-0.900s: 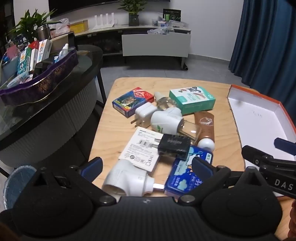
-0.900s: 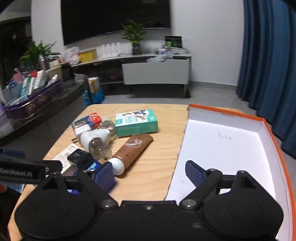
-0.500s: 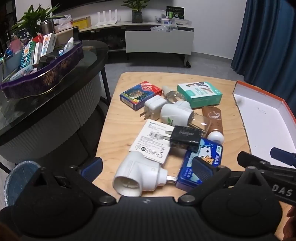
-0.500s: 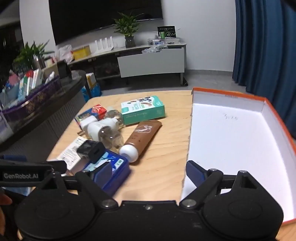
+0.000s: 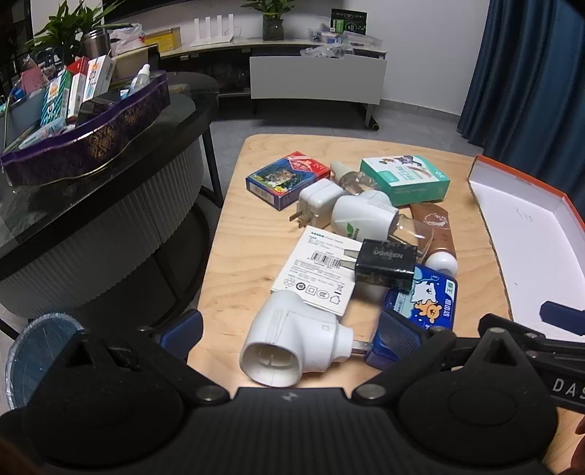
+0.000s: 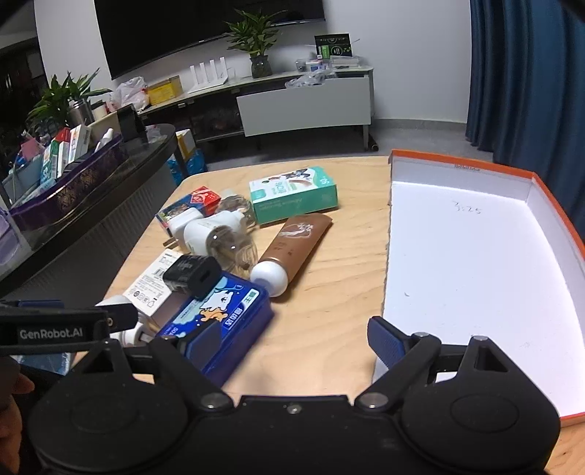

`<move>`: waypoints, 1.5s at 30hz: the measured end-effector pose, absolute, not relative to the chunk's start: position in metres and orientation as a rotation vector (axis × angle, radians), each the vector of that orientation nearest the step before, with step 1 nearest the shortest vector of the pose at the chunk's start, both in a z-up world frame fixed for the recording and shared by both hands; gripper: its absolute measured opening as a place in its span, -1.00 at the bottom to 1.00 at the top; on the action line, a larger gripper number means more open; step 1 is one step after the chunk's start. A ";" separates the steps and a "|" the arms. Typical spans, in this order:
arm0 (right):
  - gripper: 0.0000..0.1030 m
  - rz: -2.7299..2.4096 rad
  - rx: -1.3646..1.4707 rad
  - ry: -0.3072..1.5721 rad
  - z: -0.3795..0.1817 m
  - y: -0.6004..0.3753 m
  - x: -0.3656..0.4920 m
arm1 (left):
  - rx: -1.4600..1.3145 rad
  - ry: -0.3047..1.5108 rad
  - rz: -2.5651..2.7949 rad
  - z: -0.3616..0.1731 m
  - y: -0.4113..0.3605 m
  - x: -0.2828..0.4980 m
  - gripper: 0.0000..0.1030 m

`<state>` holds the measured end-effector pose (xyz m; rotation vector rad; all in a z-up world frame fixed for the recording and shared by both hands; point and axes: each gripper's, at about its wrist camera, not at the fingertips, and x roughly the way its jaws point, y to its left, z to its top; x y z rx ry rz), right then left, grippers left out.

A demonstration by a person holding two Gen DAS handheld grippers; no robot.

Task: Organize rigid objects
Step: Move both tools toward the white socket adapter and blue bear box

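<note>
Left gripper [image 5: 289, 329] has its fingers spread wide, with the white plastic plug-in adapter [image 5: 292, 343] lying between them untouched, near the wooden tabletop's [image 5: 248, 234] front edge. Right gripper [image 6: 296, 341] fingers are also spread, holding nothing, beside the orange-rimmed white box [image 6: 475, 263].

Jumbled chargers [image 5: 385, 263], boxes [image 5: 405, 179], brown tube [image 6: 294, 248], beside empty orange-rimmed tray [image 6: 475, 263]

A home living room is showing here: a large television [image 6: 204, 33] hanging over a low media console [image 6: 303, 98], potted plants [image 6: 256, 40] standing about, blue curtains [image 6: 526, 76] draping the side.
</note>
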<state>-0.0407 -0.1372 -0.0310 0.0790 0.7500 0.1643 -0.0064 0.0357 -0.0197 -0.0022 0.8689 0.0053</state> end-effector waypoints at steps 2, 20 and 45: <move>0.98 0.160 0.082 0.755 -0.032 -0.138 -0.040 | -0.002 0.873 0.006 -0.021 0.037 -0.005 1.00; 0.98 0.184 0.064 0.765 -0.034 -0.129 -0.043 | -0.029 0.897 0.006 -0.027 0.047 -0.006 1.00; 0.98 0.188 0.040 0.778 -0.037 -0.125 -0.043 | -0.022 0.905 -0.018 -0.032 0.044 -0.008 1.00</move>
